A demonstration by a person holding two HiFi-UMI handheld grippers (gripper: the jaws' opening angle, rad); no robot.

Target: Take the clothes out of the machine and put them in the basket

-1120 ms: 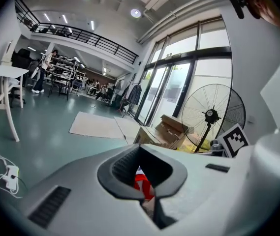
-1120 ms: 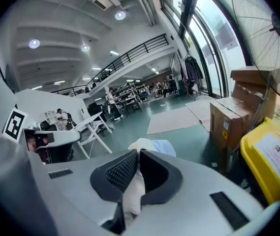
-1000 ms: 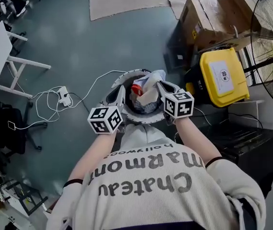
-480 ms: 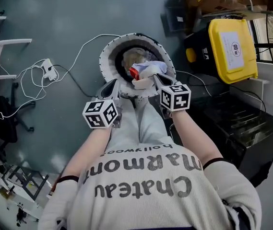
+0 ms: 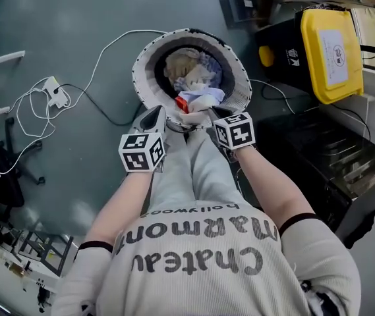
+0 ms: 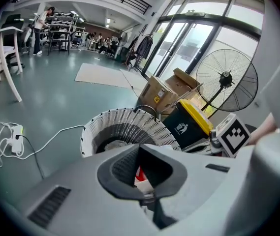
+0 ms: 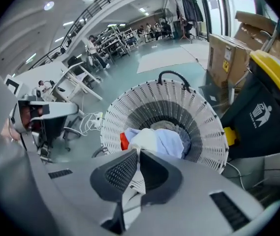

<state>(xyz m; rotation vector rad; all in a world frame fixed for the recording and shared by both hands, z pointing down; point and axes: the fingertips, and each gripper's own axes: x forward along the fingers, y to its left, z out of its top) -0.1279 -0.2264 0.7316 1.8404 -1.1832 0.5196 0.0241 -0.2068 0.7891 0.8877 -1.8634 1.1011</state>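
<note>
Head view looks down on a white slatted basket [image 5: 144,64] standing on the grey floor near a yellow-lidded bin [image 5: 332,45]. The left gripper [image 5: 155,116] and the right gripper [image 5: 207,115] reach to its near rim. Each has its jaws pressed together on a bundle of clothes [image 5: 197,101], white, pale blue and red, which sits at the basket's near edge above other garments [image 5: 187,64] already inside.

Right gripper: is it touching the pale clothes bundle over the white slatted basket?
Touching: the right gripper view shows the right gripper pinching white cloth of the pale clothes bundle.
</note>
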